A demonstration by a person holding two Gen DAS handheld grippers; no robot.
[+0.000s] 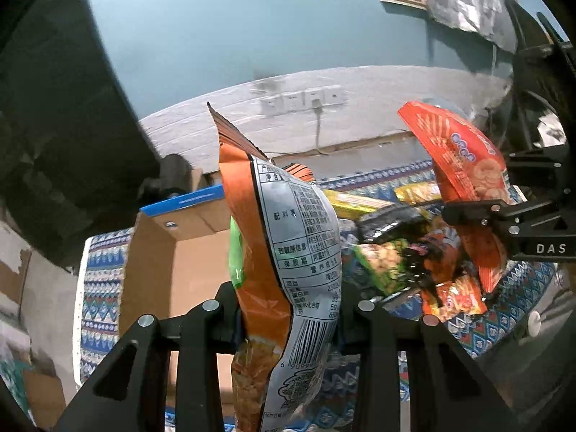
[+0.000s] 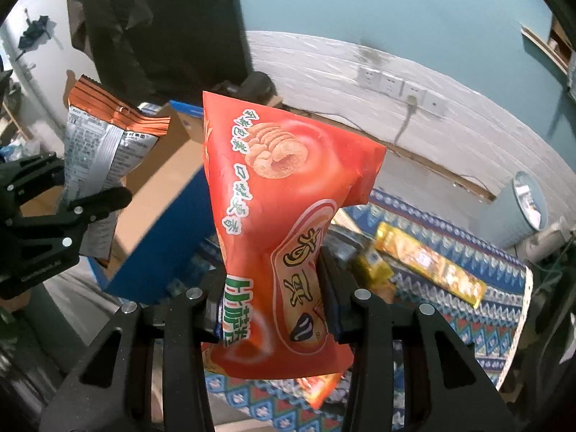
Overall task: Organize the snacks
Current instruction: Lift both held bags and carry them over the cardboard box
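Two bags hang in the air above the patterned cloth [image 2: 504, 309]: the left gripper [image 1: 288, 320] pinches the orange-and-silver bag [image 1: 288, 252] near its lower end beside the open cardboard box [image 1: 172, 252], and the right gripper [image 2: 270, 309] clamps the red ring-snack bag [image 2: 288, 198] near its bottom. Both bags stand top-heavy above their pinch points, so I judge either could flop sideways or slip out over the loose snack pile [image 1: 403, 252] short of the box.

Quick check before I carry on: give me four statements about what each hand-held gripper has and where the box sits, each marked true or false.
1. The left hand-held gripper is shut on the orange-and-silver snack bag. True.
2. The right hand-held gripper is open. False: it is clamped on the red snack bag.
3. The cardboard box stands open on the patterned cloth. True.
4. No snacks remain on the cloth. False: a yellow packet lies there.
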